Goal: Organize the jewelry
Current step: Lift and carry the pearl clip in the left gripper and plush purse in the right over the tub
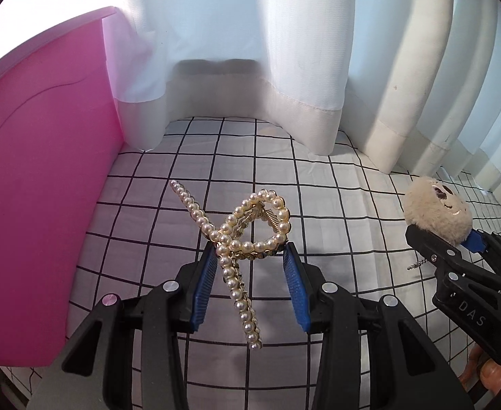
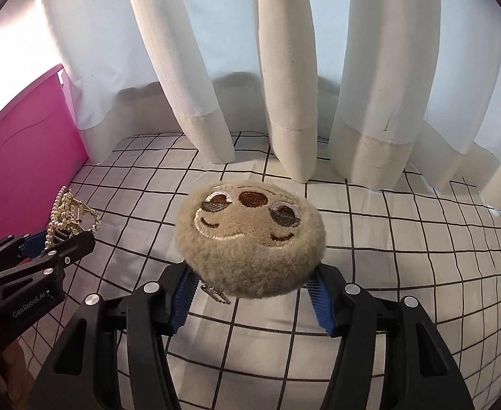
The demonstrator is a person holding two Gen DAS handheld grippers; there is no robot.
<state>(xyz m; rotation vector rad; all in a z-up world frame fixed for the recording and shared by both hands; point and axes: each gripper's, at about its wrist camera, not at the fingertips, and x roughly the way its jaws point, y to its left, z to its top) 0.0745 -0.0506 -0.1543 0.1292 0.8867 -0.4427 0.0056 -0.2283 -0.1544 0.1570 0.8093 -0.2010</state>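
Pearl hair claw (image 1: pixel 247 235) in left tool (image 1: pixel 250 256)

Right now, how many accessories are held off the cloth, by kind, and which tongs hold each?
Pearl hair claw: 1, in the left tongs
Plush sloth-face charm: 1, in the right tongs
Total: 2

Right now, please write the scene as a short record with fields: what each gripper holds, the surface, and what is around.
left gripper: shut on the pearl hair claw, lifted off the cloth
right gripper: shut on the plush sloth charm, face toward the camera
charm detail: short ball chain hangs below it
surface: white checked cloth
left side: pink box
behind: white curtain reaching the cloth
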